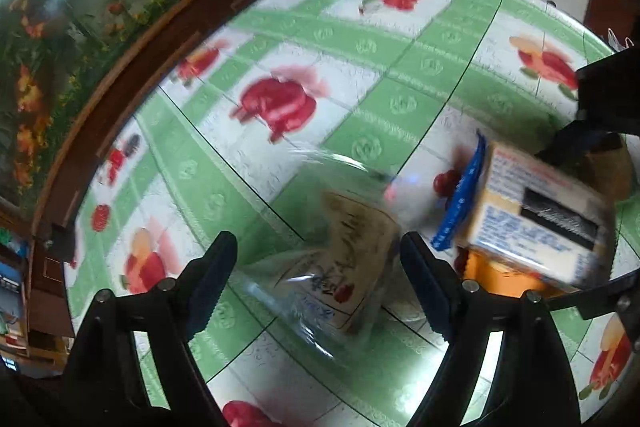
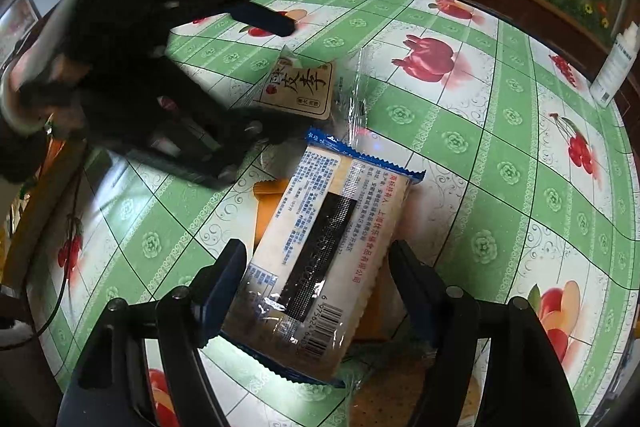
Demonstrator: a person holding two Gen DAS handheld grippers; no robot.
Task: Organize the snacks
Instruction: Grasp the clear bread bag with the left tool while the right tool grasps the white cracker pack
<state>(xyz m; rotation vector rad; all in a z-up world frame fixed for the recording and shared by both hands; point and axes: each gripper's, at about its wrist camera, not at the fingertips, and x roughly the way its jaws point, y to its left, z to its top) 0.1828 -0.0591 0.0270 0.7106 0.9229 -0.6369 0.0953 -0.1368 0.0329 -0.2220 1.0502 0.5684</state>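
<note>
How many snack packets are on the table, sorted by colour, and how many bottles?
Beige packet in clear wrap with brush lettering: 1
Cracker packet with blue ends: 1
Orange packet lying under the cracker packet: 1
White bottle at the table edge: 1
Total: 4 things, 3 of them snack packets.

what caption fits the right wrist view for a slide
Right gripper straddles a cracker pack on the green fruit-print tablecloth, beside a clear-wrapped snack pouch.
</note>
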